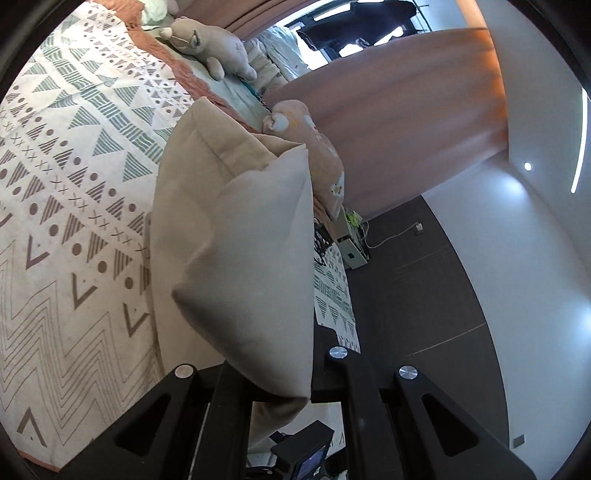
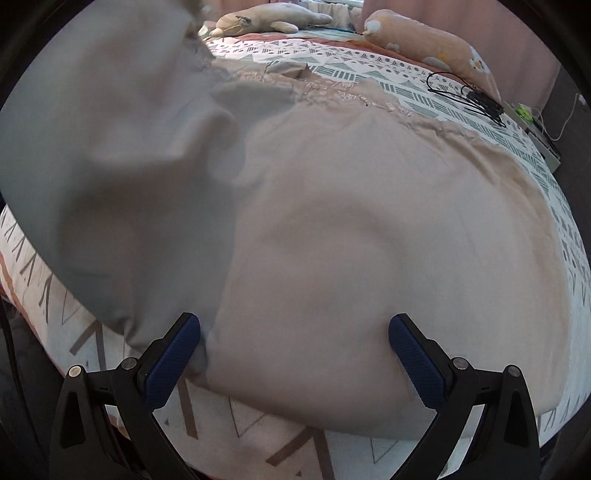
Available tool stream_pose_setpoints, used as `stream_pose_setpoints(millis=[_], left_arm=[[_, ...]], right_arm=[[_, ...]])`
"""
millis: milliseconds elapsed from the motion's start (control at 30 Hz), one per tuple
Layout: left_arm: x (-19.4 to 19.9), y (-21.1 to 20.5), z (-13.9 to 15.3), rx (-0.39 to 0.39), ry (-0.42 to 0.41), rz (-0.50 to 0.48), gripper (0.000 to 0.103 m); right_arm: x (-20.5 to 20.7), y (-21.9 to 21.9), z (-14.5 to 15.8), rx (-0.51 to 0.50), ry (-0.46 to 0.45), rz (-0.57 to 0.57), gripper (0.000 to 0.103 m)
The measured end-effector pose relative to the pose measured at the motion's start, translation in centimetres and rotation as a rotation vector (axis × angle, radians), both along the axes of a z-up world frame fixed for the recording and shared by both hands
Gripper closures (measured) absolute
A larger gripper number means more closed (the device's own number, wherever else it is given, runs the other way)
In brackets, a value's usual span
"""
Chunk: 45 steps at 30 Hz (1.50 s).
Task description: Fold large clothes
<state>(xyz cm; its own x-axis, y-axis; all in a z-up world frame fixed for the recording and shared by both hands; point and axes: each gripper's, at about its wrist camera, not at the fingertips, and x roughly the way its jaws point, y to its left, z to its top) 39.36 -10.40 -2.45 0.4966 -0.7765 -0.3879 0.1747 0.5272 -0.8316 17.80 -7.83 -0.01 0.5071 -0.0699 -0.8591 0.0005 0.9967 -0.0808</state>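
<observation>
Fabric fills the nearest ground in both views: a large beige garment (image 2: 369, 240) lies spread across the patterned bedspread (image 2: 258, 435), reaching from the bed's near edge towards its middle. The right gripper (image 2: 293, 354) hangs just above the garment's near hem with its blue-padded jaws spread wide, nothing pinched between them. The left gripper (image 1: 280, 402) has its jaws pressed together on a corner of the same garment, which rises from the clamp as a lifted, doubled fold above the bedspread. In the right wrist view this raised part looms as a grey, shaded sheet on the left. Beyond the garment, a black cable (image 2: 469, 98) lies near the bed's right edge. At the far edge rest a grey plush toy (image 2: 266, 20) and a peach bolster (image 2: 424, 44).
</observation>
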Motion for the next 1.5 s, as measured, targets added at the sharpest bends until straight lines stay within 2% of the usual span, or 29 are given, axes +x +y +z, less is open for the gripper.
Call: stream_pose_setpoints(millis=[67,267,467,600,900,1033,1133,1300,1433,1467,1500], left_arm=[[0.0,-1.7,0.9,0.003,-0.011,-0.032,0.095],[0.2,-7.2,2.5,0.019,-0.022,-0.122,0.095],[0.6,-13.3,2.3,0.028,-0.006,-0.221,0.095],[0.6,-17.6,1.2,0.046,0.027,-0.290,0.095],[-0.7,-27.1,-2.8,0.110,0.121,-0.420,0.095],[-1.9,-29.9,-3.9,0.151,0.144,-0.464,0.095],[-2.3,-31.4,-5.2,0.190,0.183,-0.475,0.095],[-2.6,-31.5,-8.9,0.179,0.313,-0.504,0.094],[-3.3,-30.2,-10.5,0.179,0.372,-0.498,0.088],[-3.6,-29.8,-10.6,0.171,0.372,-0.498,0.084],[-3.8,-29.4,-10.7,0.158,0.374,-0.500,0.077]], right_arm=[[-0.5,0.0,0.2,0.007,0.005,0.008,0.001],[-3.8,-3.5,2.7,0.182,-0.080,-0.045,0.001],[-8.6,-9.0,5.2,0.313,-0.193,-0.150,0.001],[-12.7,-12.6,5.8,0.358,-0.248,-0.233,0.001],[-21.8,-19.2,4.0,0.447,-0.302,-0.431,0.001],[-23.7,-21.9,2.5,0.492,-0.288,-0.507,0.001],[-24.7,-22.8,2.1,0.517,-0.290,-0.541,0.001],[-25.3,-22.8,2.3,0.532,-0.296,-0.547,0.001],[-25.3,-22.6,2.2,0.527,-0.301,-0.534,0.001],[-24.7,-23.0,2.0,0.527,-0.300,-0.531,0.001],[-24.8,-22.9,2.0,0.529,-0.300,-0.528,0.001]])
